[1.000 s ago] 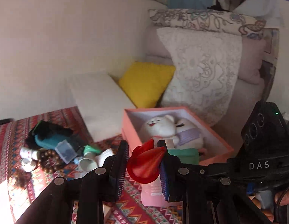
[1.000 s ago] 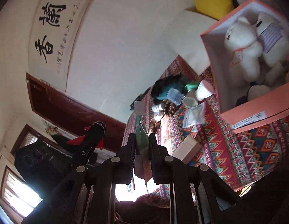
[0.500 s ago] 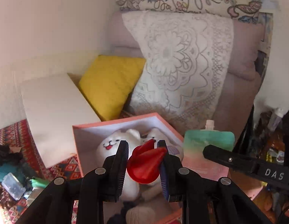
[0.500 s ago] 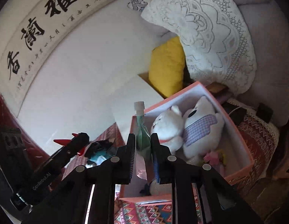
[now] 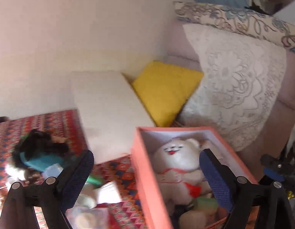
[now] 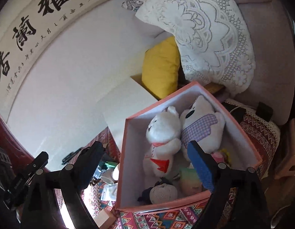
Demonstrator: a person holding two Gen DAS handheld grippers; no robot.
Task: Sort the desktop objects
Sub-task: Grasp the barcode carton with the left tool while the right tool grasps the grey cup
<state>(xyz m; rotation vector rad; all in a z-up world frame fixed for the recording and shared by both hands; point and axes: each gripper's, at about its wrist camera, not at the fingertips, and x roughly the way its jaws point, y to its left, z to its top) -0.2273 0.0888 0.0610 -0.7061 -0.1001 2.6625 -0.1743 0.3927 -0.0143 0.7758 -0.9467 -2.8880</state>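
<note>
On the patterned bench (image 6: pixel 258 133) sits a pink box (image 6: pixel 128 208), already holding two white soft toys (image 6: pixel 164 131), a red cone-shaped piece (image 6: pixel 160 165), a pale green pouch (image 6: pixel 189 177) and a few small bits. Both my grippers hang over it with jaws wide apart and nothing in them: the left gripper (image 5: pixel 147 173) and the right gripper (image 6: pixel 145 162). Judging by that, part of the sorting is done. Left of the box, a loose pile waits on the bench: a dark bundle (image 5: pixel 40 147), a teal item (image 5: pixel 44 161), small cups (image 6: pixel 109 177) and a clear packet (image 6: pixel 109 190).
</note>
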